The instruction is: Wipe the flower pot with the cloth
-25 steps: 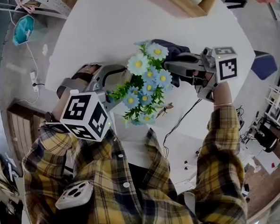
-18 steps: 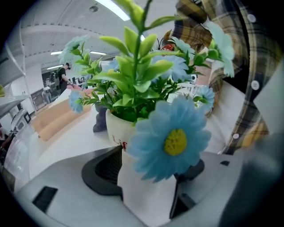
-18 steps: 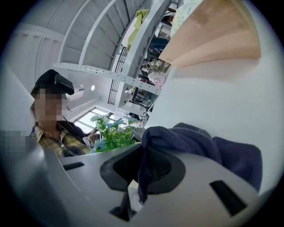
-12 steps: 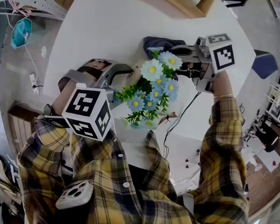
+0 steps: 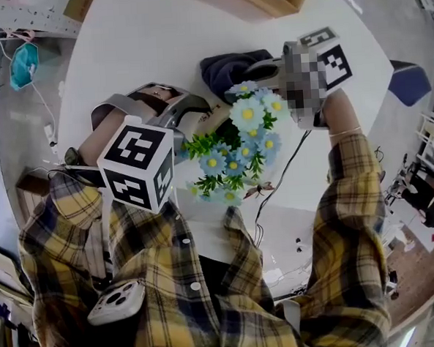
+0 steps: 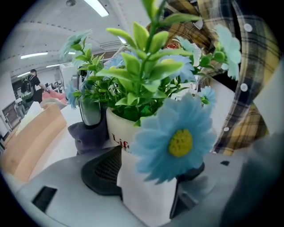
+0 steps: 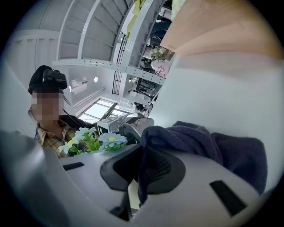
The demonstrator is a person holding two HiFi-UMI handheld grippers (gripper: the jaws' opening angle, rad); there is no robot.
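the left gripper point(image 6: 148, 201) clamps the white flower pot point(image 6: 122, 133) between its fingers. the right gripper point(image 7: 140, 177) pinches the dark cloth point(image 7: 199, 142), which hangs beyond its fingertips near the pot. wiping seems in hand; next, likely press the cloth against the pot's wall.

Quick tally: one flower pot point(image 6: 122, 128), one dark cloth point(image 5: 229, 66), and one round white table point(image 5: 157, 33). Two grippers, a left gripper point(image 6: 148, 195) and a right gripper point(image 7: 142, 173), with one marker cube each point(image 5: 138, 174) point(image 5: 331, 56). The blue daisies point(image 5: 248, 114) are too bunched up to count properly.
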